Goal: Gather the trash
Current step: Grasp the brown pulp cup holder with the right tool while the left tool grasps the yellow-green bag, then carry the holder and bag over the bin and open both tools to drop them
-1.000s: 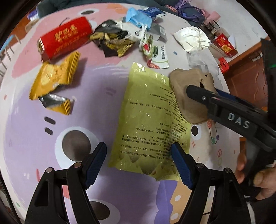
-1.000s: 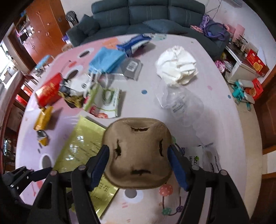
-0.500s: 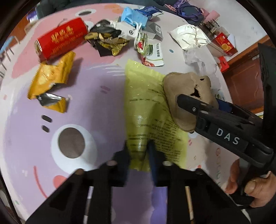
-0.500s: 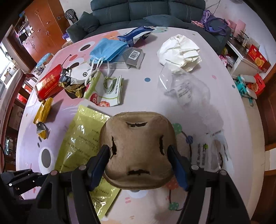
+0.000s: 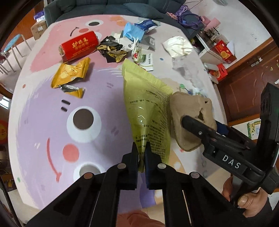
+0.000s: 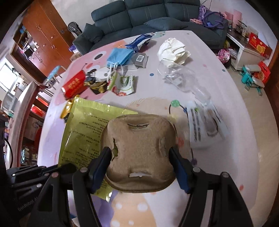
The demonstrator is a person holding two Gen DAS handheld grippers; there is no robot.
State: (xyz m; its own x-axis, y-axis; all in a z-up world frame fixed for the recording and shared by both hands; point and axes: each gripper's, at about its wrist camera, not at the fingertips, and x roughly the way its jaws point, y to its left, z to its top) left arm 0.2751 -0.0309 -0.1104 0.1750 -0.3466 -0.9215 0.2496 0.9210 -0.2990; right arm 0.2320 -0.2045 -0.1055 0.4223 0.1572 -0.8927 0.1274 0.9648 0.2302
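Note:
My left gripper is shut on the near edge of a yellow-green plastic bag and holds it lifted off the table. The bag also shows in the right wrist view. My right gripper is shut on a brown paper pulp cup tray, held above the table just right of the bag; the tray also shows in the left wrist view. More trash lies on the round table: a red packet, gold wrappers, a black-gold wrapper, a crumpled white paper.
A blue bag, a green-white packet and clear plastic wraps lie at the far side. A white printed bag lies right of the tray. A dark sofa stands behind the table, a wooden cabinet at the left.
My left gripper closed on the yellow-green bag's near edge and lifted it, so the bag now hangs folded. My right gripper kept hold of the tray and rose slightly.

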